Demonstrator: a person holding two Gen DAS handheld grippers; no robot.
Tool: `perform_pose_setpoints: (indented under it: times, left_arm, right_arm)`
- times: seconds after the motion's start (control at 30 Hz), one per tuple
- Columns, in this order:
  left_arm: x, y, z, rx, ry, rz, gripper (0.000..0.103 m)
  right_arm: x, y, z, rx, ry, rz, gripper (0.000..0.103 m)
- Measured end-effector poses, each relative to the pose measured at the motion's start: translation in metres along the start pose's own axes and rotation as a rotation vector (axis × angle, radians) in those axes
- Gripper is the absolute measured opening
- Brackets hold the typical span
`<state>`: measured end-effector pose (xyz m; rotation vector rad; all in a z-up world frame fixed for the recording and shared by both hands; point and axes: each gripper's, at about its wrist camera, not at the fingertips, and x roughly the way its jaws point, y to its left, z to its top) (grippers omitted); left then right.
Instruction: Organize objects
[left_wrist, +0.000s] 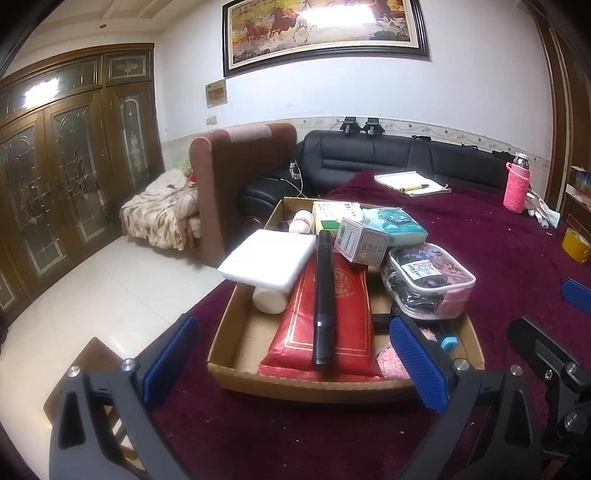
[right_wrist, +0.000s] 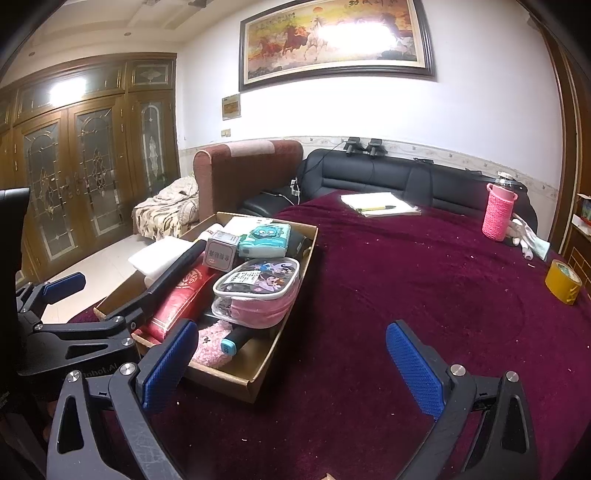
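Box (left_wrist: 236, 363) crammed, at table's left edge on red cloth (right_wrist: 406, 277). Left gripper (left_wrist: 295, 365) spread wide, empty, facing black tube (left_wrist: 324, 295) atop red pack (left_wrist: 332, 332). Right gripper (right_wrist: 291, 365) wide, empty, over cloth. Step: likely first pick; next needs descent, closing around tube.

Left black two-finger gripper with blue ribbed pads (left_wrist: 295, 363): jaws spread wide, empty, near the table's left edge. Right black two-finger gripper with blue ribbed pads (right_wrist: 291, 365): jaws spread wide, empty, alongside.

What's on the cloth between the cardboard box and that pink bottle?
Nothing: only bare maroon cloth lies between cardboard box and pink bottle, seen in the right wrist view.
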<state>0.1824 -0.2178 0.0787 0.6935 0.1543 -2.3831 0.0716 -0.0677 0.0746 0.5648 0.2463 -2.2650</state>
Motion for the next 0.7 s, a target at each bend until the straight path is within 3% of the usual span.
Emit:
perform_pose_setpoints:
  times: [0.7]
  left_arm:
    - [-0.0015,0.0015,-0.0017,0.001,0.009,0.034,0.103]
  right_arm:
    - [0.0009,-0.0015,0.0008,0.008,0.006,-0.007,0.103]
